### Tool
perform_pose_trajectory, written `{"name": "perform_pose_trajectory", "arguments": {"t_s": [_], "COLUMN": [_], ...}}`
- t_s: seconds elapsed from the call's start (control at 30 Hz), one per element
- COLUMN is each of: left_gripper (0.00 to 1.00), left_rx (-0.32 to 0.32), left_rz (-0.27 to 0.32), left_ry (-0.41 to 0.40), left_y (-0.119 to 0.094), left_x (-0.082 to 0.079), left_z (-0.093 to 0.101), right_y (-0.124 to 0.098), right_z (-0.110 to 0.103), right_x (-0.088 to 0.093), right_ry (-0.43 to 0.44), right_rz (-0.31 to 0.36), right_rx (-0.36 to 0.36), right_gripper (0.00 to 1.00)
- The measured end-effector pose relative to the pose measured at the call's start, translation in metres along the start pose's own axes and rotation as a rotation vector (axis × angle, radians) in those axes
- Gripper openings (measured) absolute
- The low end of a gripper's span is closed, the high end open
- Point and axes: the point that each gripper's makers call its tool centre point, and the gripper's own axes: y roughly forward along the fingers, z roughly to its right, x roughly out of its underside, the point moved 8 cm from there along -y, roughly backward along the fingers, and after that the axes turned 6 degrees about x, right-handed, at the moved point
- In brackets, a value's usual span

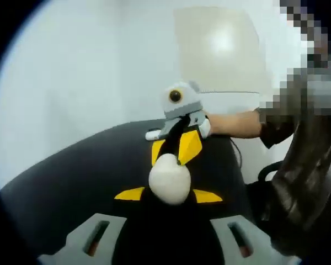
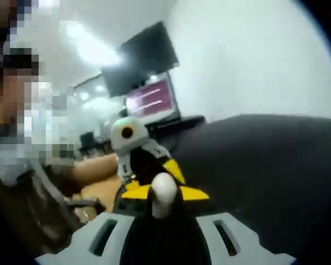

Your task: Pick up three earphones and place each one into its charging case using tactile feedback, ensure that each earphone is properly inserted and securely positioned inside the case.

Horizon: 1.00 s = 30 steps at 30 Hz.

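In the left gripper view, a white rounded charging case point(image 1: 169, 178) sits between the yellow-tipped fingers of my left gripper point(image 1: 168, 194), which is shut on it. My right gripper point(image 1: 175, 148) comes in from the far side, tips down against the top of the case. In the right gripper view, a small white earphone point(image 2: 163, 194) stands upright with my right gripper point(image 2: 164, 193) shut on it. Straight ahead and nearly touching, the left gripper point(image 2: 153, 172) faces it. Where earphone and case meet is hidden by the fingers.
A black table point(image 1: 71, 187) lies under both grippers, with a white wall point(image 1: 71, 72) behind. A person's forearm point(image 1: 231, 124) reaches in from the right, body close beside. A lit monitor point(image 2: 151, 99) and a dark screen point(image 2: 140, 58) stand at the back.
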Motion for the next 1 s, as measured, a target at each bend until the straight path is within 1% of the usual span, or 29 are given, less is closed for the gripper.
{"name": "perform_pose_trajectory", "arguments": {"t_s": [0.03, 0.07, 0.13, 0.2, 0.3, 0.37, 0.4, 0.43, 0.53, 0.57, 0.6, 0.67, 0.7, 0.73, 0.83, 0.9, 1.0], "left_gripper": [0.47, 0.50, 0.54, 0.55, 0.56, 0.56, 0.54, 0.52, 0.51, 0.51, 0.51, 0.51, 0.51, 0.50, 0.50, 0.47, 0.44], "left_rx": [-0.015, -0.024, -0.041, -0.053, -0.073, -0.105, -0.143, -0.166, -0.109, -0.092, -0.059, -0.023, -0.002, 0.010, 0.041, 0.093, 0.114], "left_rz": [0.011, 0.017, 0.017, 0.011, -0.004, 0.001, -0.004, -0.006, -0.013, -0.024, -0.062, -0.138, -0.186, -0.154, -0.198, -0.206, -0.204], "left_ry": [0.020, 0.039, 0.061, 0.075, 0.101, 0.127, 0.159, 0.176, 0.147, 0.153, 0.169, 0.186, 0.198, 0.174, 0.196, 0.192, 0.190], "left_y": [-0.001, -0.001, -0.002, -0.002, 0.000, 0.000, -0.001, -0.002, 0.001, 0.003, 0.006, 0.009, 0.012, 0.015, 0.019, 0.023, 0.027], "left_x": [-0.001, -0.001, -0.001, -0.001, 0.000, -0.002, -0.004, -0.007, -0.012, -0.014, -0.015, -0.014, -0.012, -0.016, -0.019, -0.019, -0.020], "left_z": [-0.002, -0.002, -0.004, -0.005, -0.005, -0.006, -0.008, -0.009, -0.005, -0.006, -0.006, -0.007, -0.008, -0.009, -0.014, -0.015, -0.015], "right_y": [0.000, 0.000, -0.001, -0.002, -0.002, -0.001, -0.001, -0.001, -0.003, -0.004, -0.005, -0.007, -0.007, -0.008, -0.009, -0.011, -0.011], "right_z": [0.002, 0.003, 0.003, 0.007, 0.013, 0.016, 0.017, 0.018, 0.016, 0.016, 0.015, 0.015, 0.014, 0.013, 0.014, 0.013, 0.016], "right_x": [0.000, 0.000, 0.001, 0.001, 0.000, 0.001, 0.001, 0.001, 0.003, 0.003, 0.004, 0.004, 0.005, 0.005, 0.005, 0.005, 0.004], "right_ry": [-0.004, -0.004, 0.008, 0.042, 0.146, 0.222, 0.236, 0.238, 0.253, 0.257, 0.257, 0.245, 0.240, 0.236, 0.228, 0.217, 0.204], "right_rz": [-0.001, 0.000, 0.003, 0.002, -0.022, -0.041, -0.045, -0.046, -0.050, -0.049, -0.048, -0.044, -0.042, -0.041, -0.037, -0.031, -0.022], "right_rx": [0.001, -0.001, 0.001, 0.002, -0.009, -0.008, -0.006, -0.011, -0.015, -0.014, -0.013, -0.019, -0.022, -0.027, -0.034, -0.044, -0.035], "right_gripper": [0.20, 0.20, 0.20, 0.20, 0.20, 0.20, 0.20, 0.20, 0.20, 0.20, 0.20, 0.20, 0.20, 0.20, 0.19, 0.19, 0.19]}}
